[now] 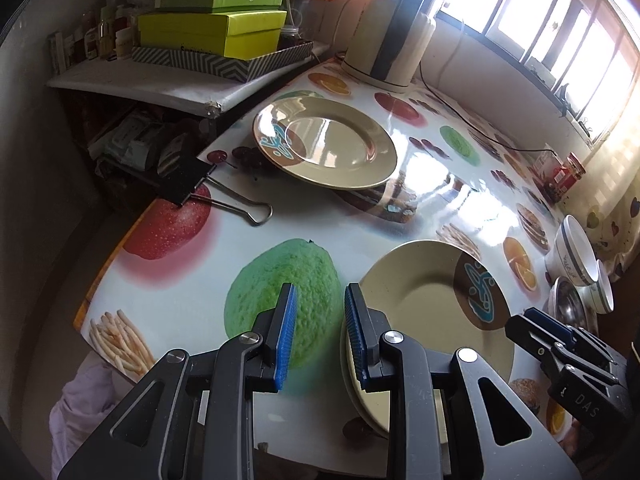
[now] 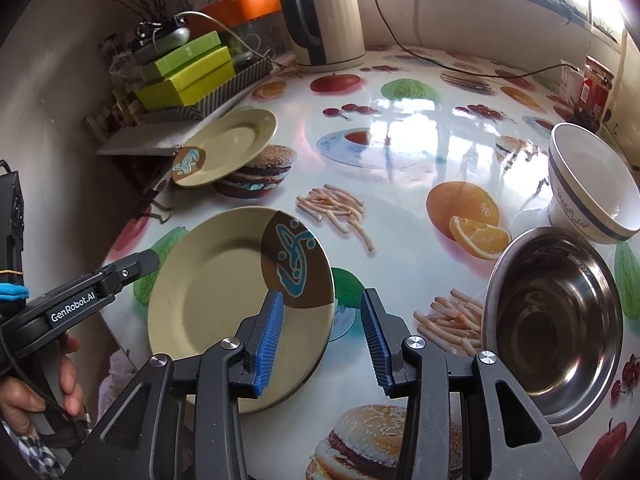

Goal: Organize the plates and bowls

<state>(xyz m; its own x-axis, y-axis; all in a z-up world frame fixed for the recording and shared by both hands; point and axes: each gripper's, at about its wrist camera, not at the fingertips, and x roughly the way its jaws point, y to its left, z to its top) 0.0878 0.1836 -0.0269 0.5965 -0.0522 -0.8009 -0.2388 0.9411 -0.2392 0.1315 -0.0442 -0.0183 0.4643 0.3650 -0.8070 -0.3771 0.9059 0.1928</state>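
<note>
A beige plate with a brown-and-blue motif [image 1: 424, 300] [image 2: 224, 300] lies near the table's front edge; in the left wrist view it seems to rest on another plate. A second such plate [image 1: 326, 142] [image 2: 228, 146] lies at the far left by the shelf. A steel bowl [image 2: 556, 320] [image 1: 570, 306] and a white bowl with a blue band [image 2: 592, 184] [image 1: 576, 252] sit at the right. My left gripper [image 1: 320, 330] is open, empty, at the near plate's left rim. My right gripper [image 2: 322, 340] is open, empty, over that plate's right rim.
The table [image 2: 400, 168] has a glossy fruit-and-food print cloth. A black binder clip [image 1: 192, 178] lies at its left edge. A kettle [image 2: 320, 16] with a cord, green boxes [image 1: 212, 28] on a side shelf and red jars [image 2: 598, 86] stand at the back.
</note>
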